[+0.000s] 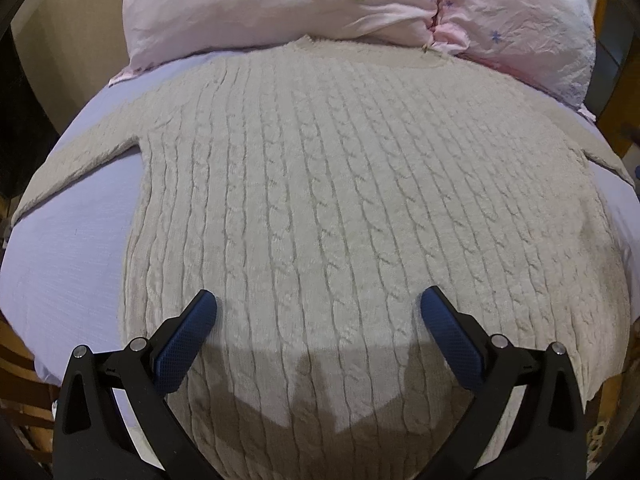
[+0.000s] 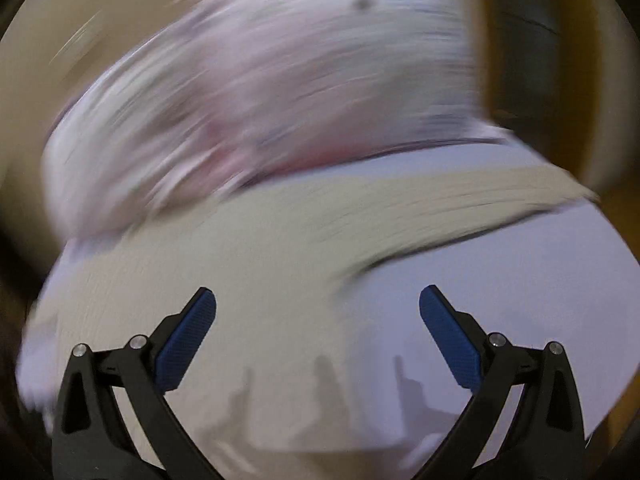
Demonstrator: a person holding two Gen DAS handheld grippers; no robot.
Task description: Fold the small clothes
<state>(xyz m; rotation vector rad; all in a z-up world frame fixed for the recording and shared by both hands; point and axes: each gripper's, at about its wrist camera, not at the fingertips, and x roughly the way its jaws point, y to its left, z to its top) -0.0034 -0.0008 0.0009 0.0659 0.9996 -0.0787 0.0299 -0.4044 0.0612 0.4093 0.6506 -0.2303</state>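
Cream cable-knit sweater [image 1: 340,200] lay flat across the frame's centre on a lilac sheet [image 1: 68,264], pink pillows [image 1: 360,4] along the top. Left gripper [image 1: 318,308] hung spread above its hem; right gripper [image 2: 318,306], blurred, was likewise spread.

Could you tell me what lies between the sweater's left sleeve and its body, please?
Only bare lavender sheet fills the wedge between the sweater's body and its outstretched sleeve, seen in the left wrist view.
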